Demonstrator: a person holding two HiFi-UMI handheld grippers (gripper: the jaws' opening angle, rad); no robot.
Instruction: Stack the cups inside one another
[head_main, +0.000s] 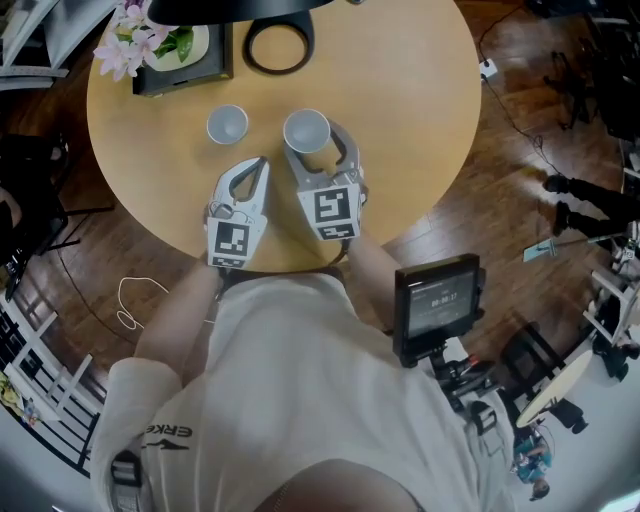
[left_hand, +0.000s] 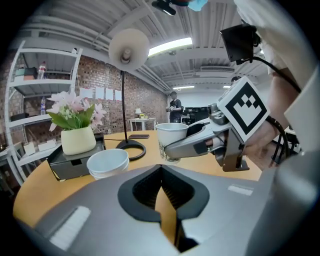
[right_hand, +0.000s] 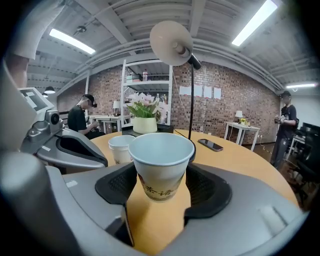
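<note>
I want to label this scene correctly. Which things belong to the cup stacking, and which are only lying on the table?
For the job:
- right cup, gripped in the right tongs
- left cup

Only lying about:
- flower pot on its dark tray
- lamp
- phone

- Held cup (right_hand: 161, 162): white paper cup with dark print low on its side, upright and mouth up, empty. It sits between the fingers (right_hand: 210, 192) of the right gripper (head_main: 316, 142), which press on its sides, with its base clear of the worktop (head_main: 420, 120).
- Other cup (head_main: 227, 124): white, upright and empty, standing on the worktop just left of the held cup and apart from it. A second rim shows under its lip.
</note>
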